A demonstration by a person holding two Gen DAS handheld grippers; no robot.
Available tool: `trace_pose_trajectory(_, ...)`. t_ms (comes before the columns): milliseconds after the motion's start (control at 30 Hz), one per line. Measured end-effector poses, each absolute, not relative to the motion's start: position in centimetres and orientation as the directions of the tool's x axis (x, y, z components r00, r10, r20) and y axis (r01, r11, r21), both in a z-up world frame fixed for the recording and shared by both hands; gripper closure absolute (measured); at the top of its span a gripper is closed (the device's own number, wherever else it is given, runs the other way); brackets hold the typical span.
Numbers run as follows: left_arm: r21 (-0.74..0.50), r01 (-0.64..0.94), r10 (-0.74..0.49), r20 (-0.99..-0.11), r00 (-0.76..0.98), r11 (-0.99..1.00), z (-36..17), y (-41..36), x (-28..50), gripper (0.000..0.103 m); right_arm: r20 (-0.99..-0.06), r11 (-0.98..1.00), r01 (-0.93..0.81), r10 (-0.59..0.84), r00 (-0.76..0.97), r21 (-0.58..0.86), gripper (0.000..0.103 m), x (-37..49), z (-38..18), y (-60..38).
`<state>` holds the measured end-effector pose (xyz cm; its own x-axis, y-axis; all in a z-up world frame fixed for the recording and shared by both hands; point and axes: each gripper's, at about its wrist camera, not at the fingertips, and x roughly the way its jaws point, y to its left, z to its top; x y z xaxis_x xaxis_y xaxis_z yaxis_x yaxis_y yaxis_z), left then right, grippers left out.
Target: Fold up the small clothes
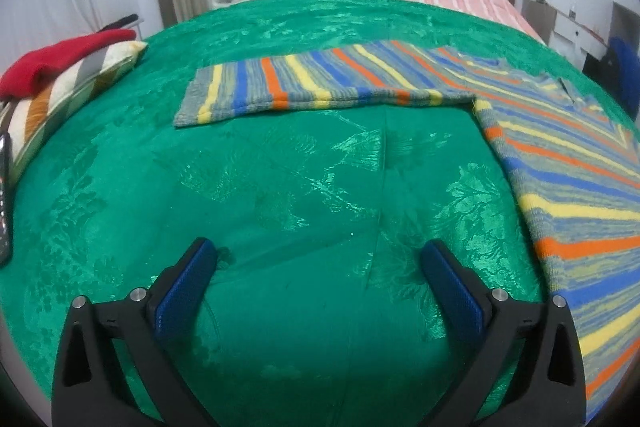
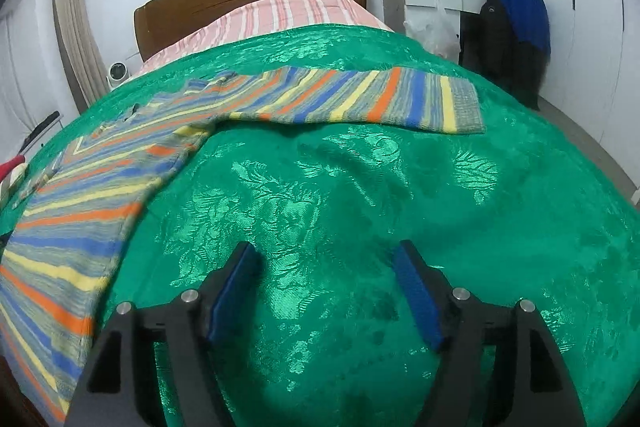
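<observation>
- Left gripper (image 1: 320, 259) and right gripper (image 2: 326, 261): jaws wide, holding nothing, both over bare green cover (image 1: 300, 187).
- Sweater (image 1: 560, 163) lies flat between them, sleeves spread.
- Next, likely: pinch a sleeve cuff (image 2: 464, 103) low, catching no cover, and fold it inward.

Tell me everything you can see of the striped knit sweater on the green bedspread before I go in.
The striped knit sweater is grey with orange, blue and yellow bands and looks like soft wool. It lies flat and unfolded on the shiny green patterned bedspread, both sleeves stretched straight out sideways, ribbed cuffs at the ends. Its neckline points toward the headboard. Neither open gripper touches it; only the bedspread does.
</observation>
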<state>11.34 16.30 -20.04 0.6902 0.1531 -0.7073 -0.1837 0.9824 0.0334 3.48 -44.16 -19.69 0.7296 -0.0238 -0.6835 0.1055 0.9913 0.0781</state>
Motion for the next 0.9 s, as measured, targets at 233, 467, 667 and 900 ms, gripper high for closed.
trace_pose_trajectory(233, 0.035, -0.184, 0.155, -0.708, 0.689, 0.982, -20.1, 16.1, 11.25, 0.001, -0.684, 0.992, 0.107, -0.028, 0.729, 0.073, 0.031, 3.39, -19.63, -44.04)
trace_pose_trajectory(467, 0.035, -0.184, 0.154, -0.708, 0.689, 0.982, -20.1, 16.12, 11.26, 0.001, -0.685, 0.992, 0.107, -0.03, 0.728, 0.07, 0.031, 3.51, -19.69, -44.1)
trace_pose_trajectory(667, 0.034, -0.183, 0.153, -0.708, 0.689, 0.982, -20.1, 16.12, 11.26, 0.001, -0.685, 0.992, 0.107, -0.031, 0.728, 0.069, 0.031, 3.52, -19.7, -44.09)
trace_pose_trajectory(900, 0.034, -0.183, 0.153, -0.708, 0.689, 0.982, -20.1, 16.11, 11.25, 0.001, -0.685, 0.992, 0.106, -0.029, 0.728, 0.071, 0.031, 3.52, -19.69, -44.13)
